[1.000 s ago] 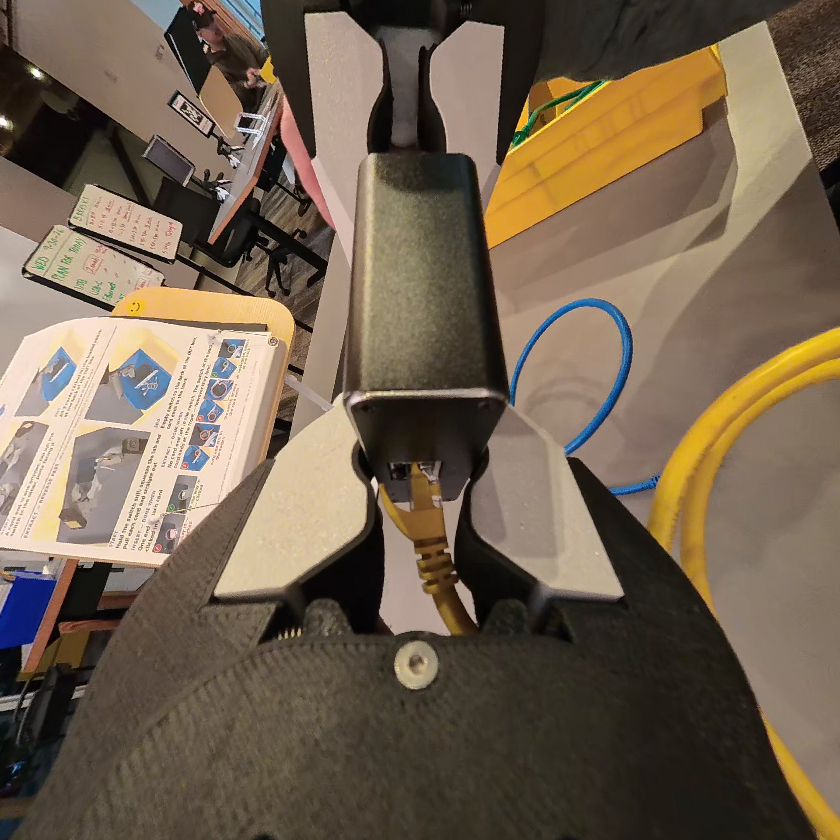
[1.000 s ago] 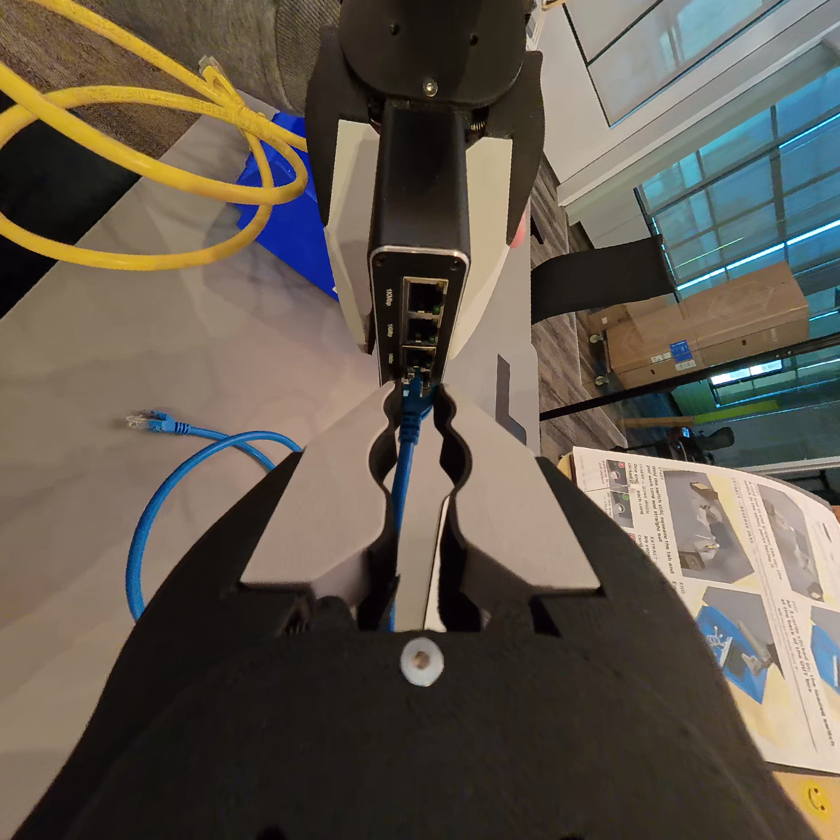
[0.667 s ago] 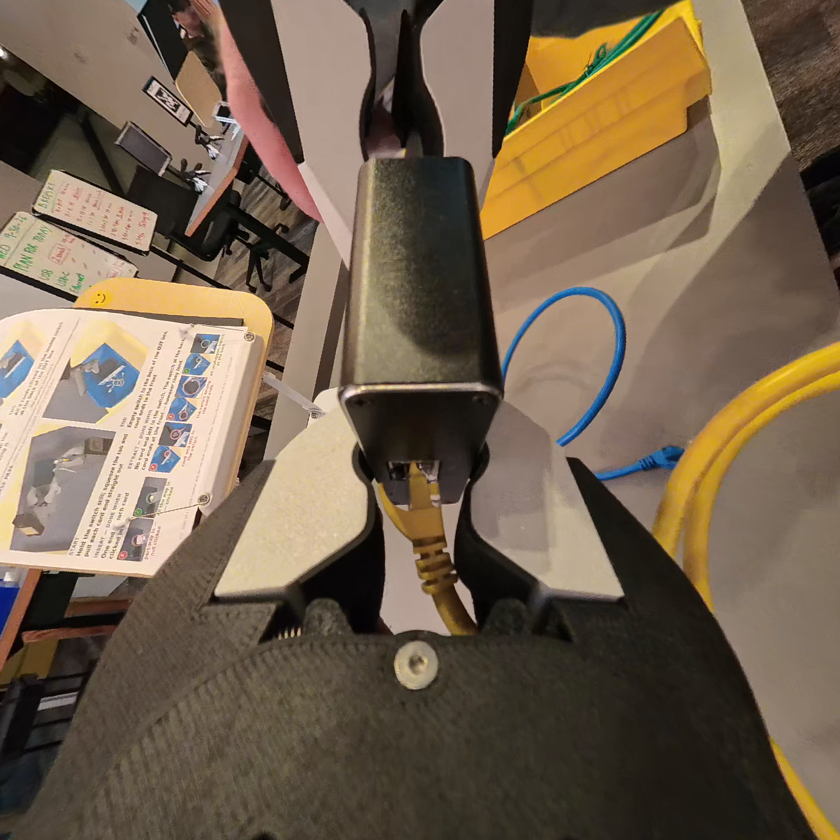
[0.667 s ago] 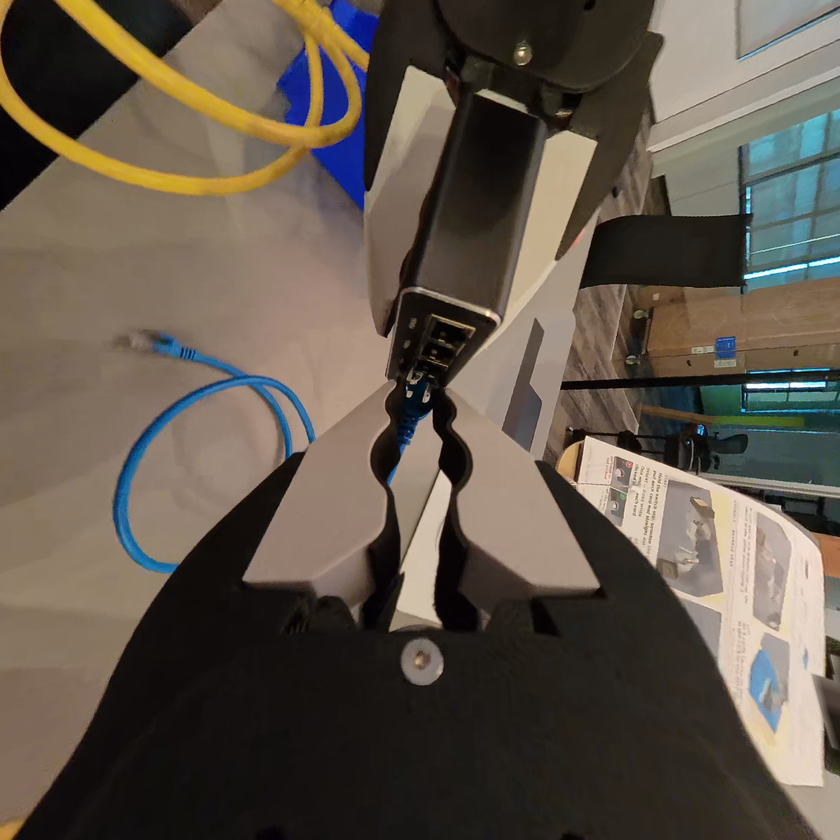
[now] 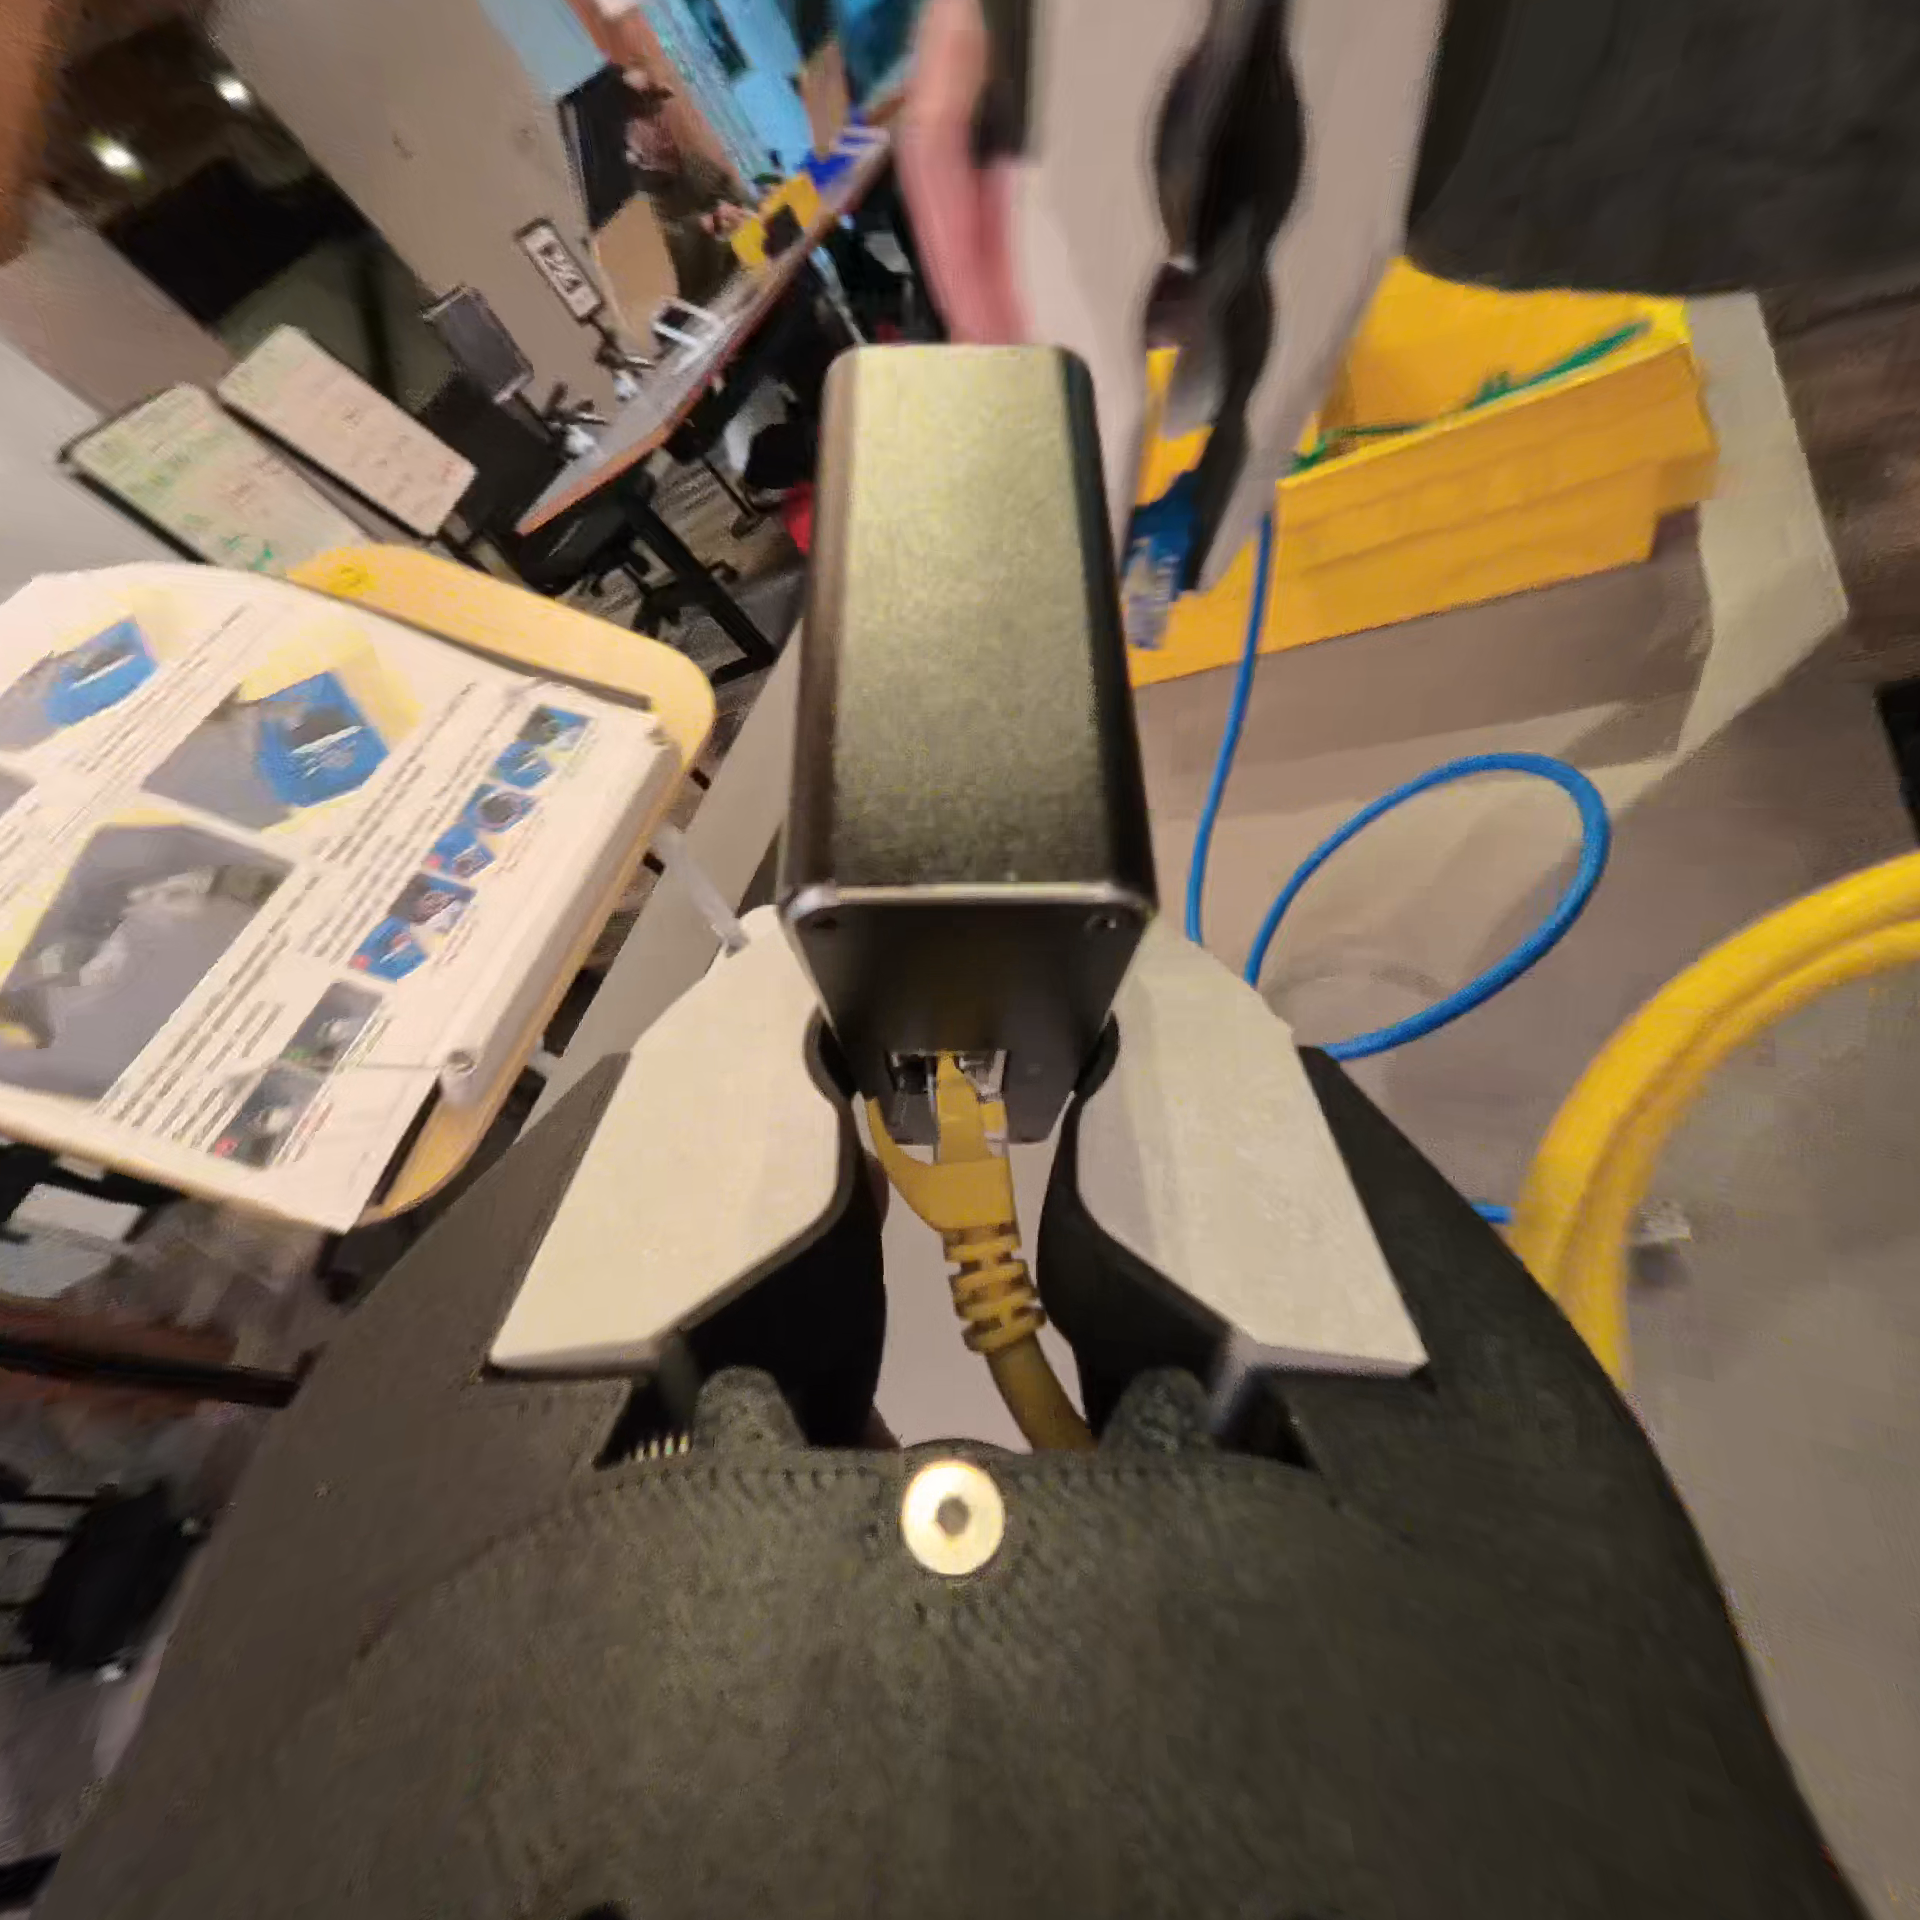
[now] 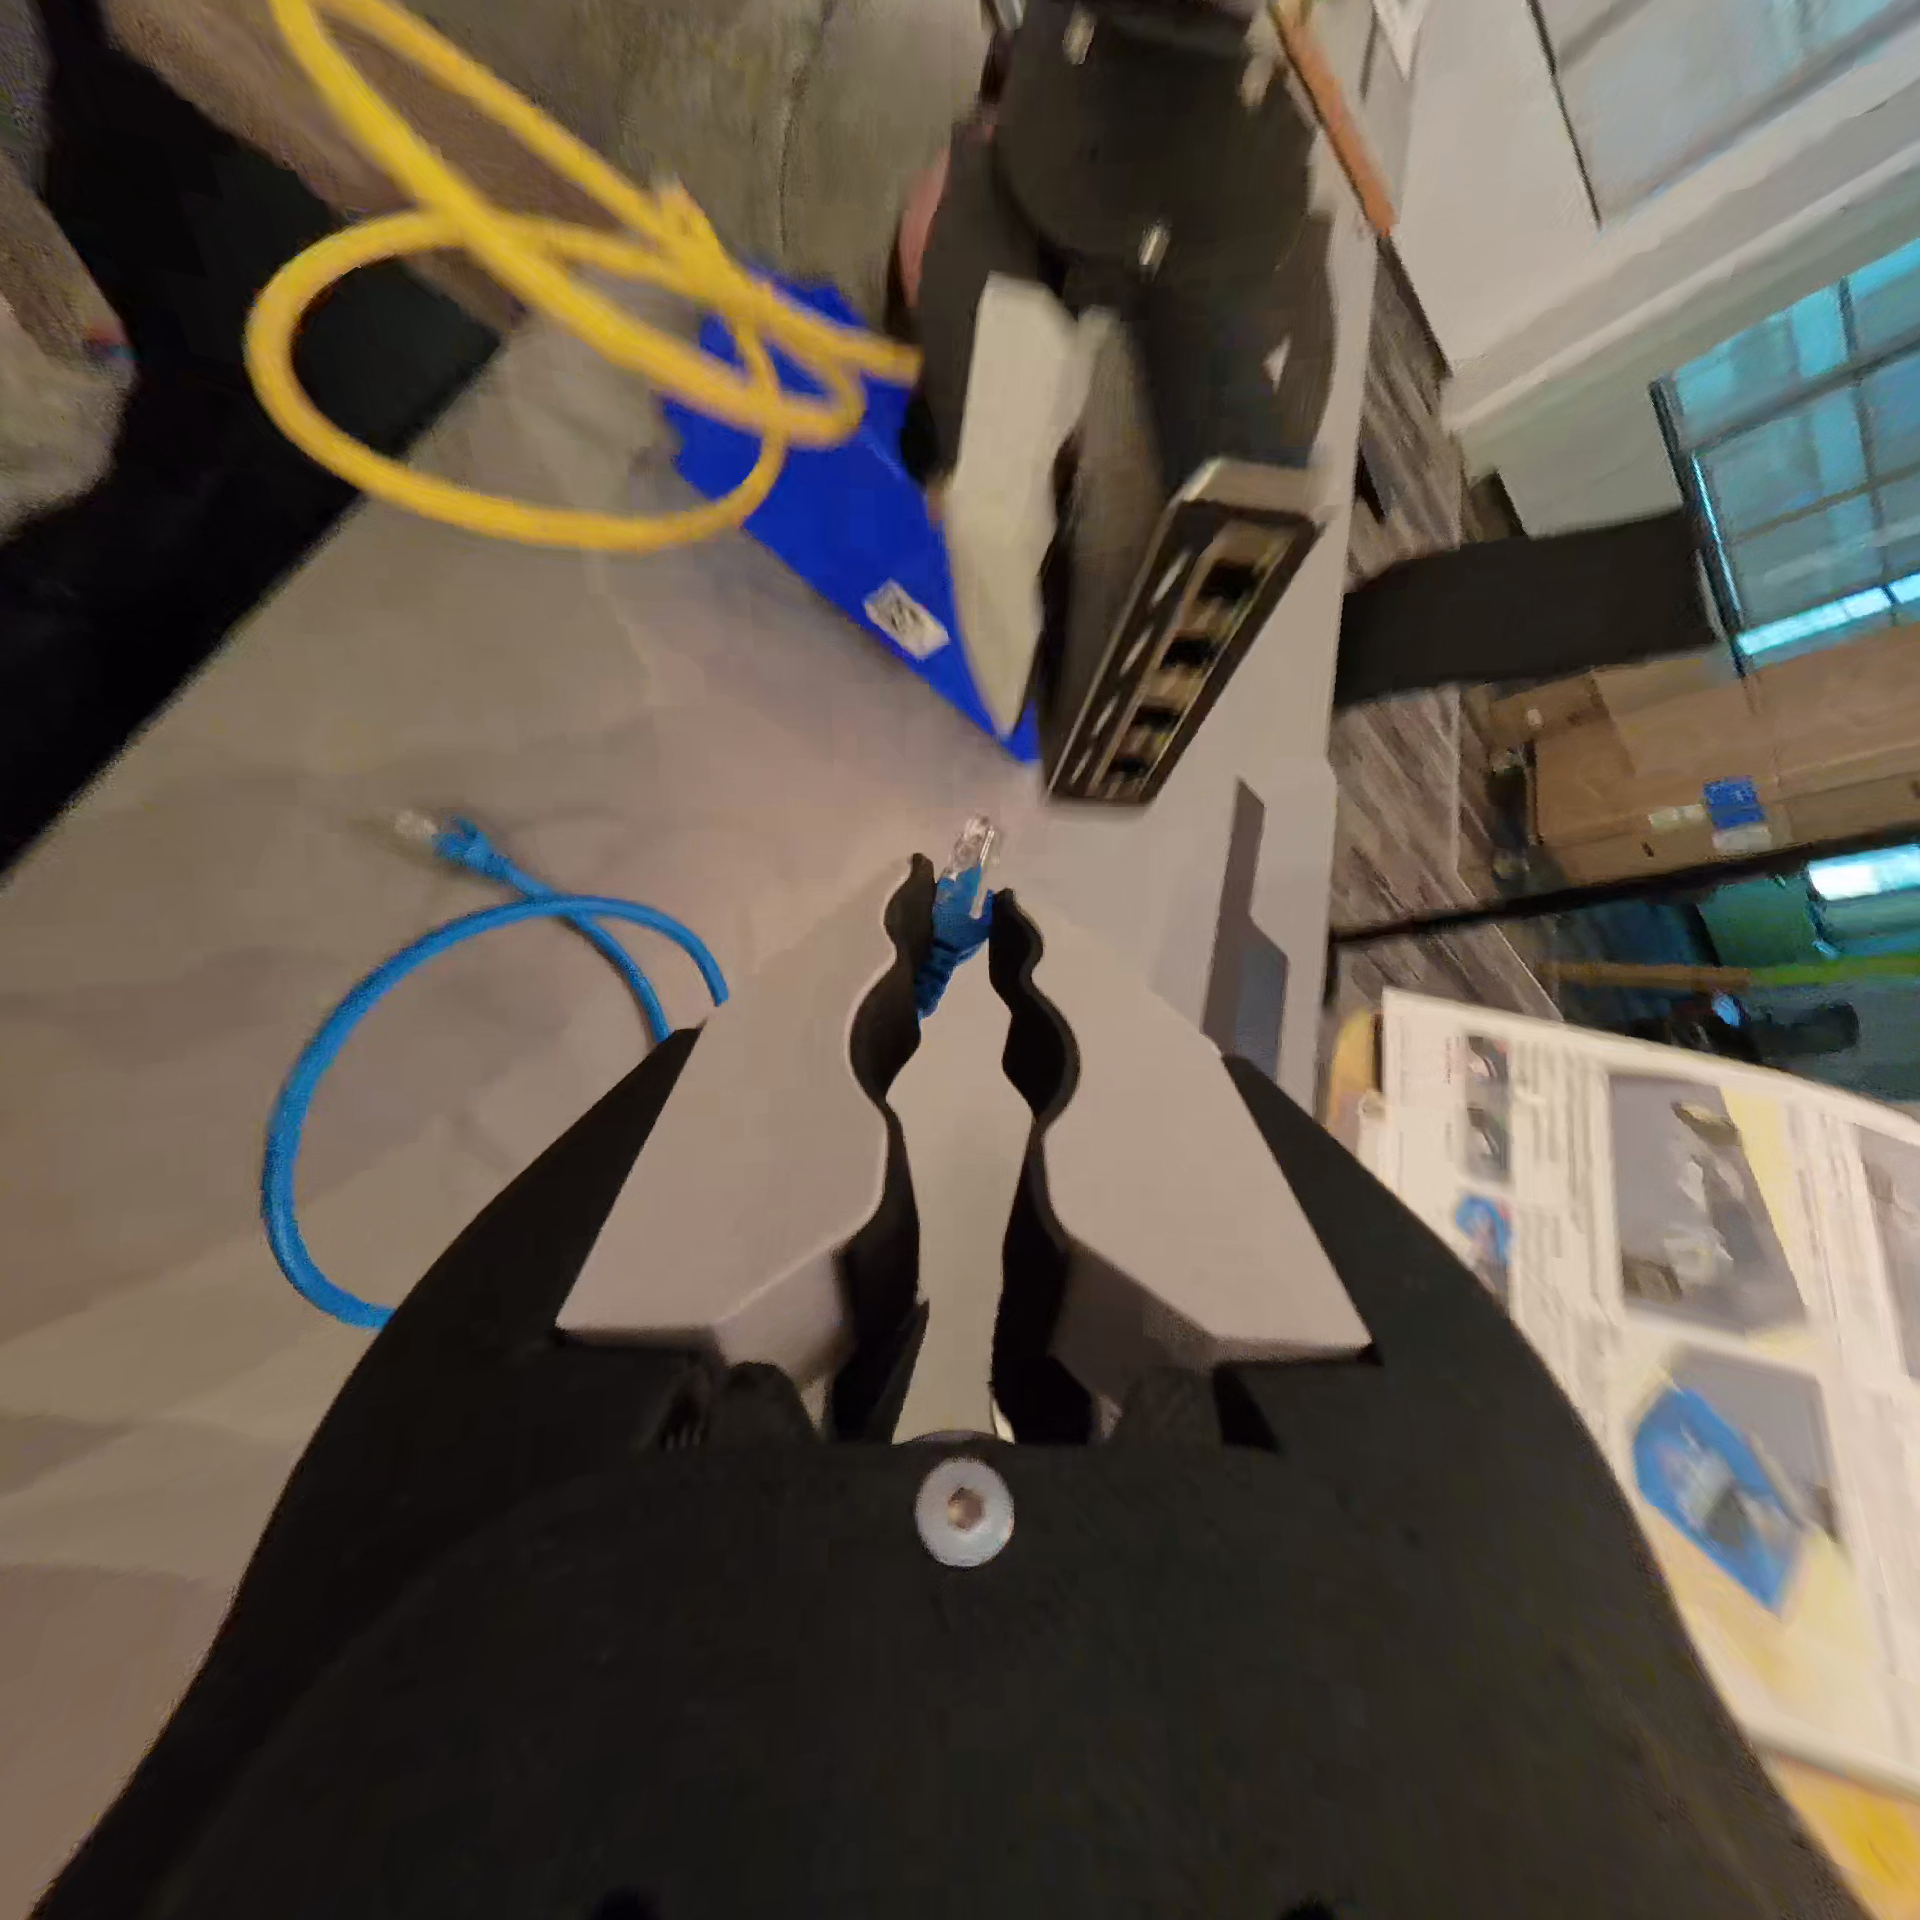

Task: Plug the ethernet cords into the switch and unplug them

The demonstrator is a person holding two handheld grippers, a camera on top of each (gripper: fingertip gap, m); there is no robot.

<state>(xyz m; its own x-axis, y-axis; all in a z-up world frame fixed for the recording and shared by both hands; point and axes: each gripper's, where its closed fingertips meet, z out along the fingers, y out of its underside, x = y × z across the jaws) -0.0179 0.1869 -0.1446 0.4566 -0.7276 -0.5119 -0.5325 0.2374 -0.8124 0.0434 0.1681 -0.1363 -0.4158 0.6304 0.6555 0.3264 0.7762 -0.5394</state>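
**Blue plug free of the switch, both tongs loaded**

The right gripper [image 6: 951, 894] is clamped on the boot of the blue cord [image 6: 956, 904], its clear plug pointing forward. The switch [image 6: 1174, 644] hangs ahead and up-right of that plug, apart from it, its port face turned obliquely. The left gripper [image 5: 961, 1039] is clamped across the switch's [image 5: 961, 644] rear end, long axis running away from it; a yellow cord [image 5: 977, 1195] sits plugged there. Replugging probably requires realigning plug with port. Blue loops lie on the table [image 6: 520, 675].
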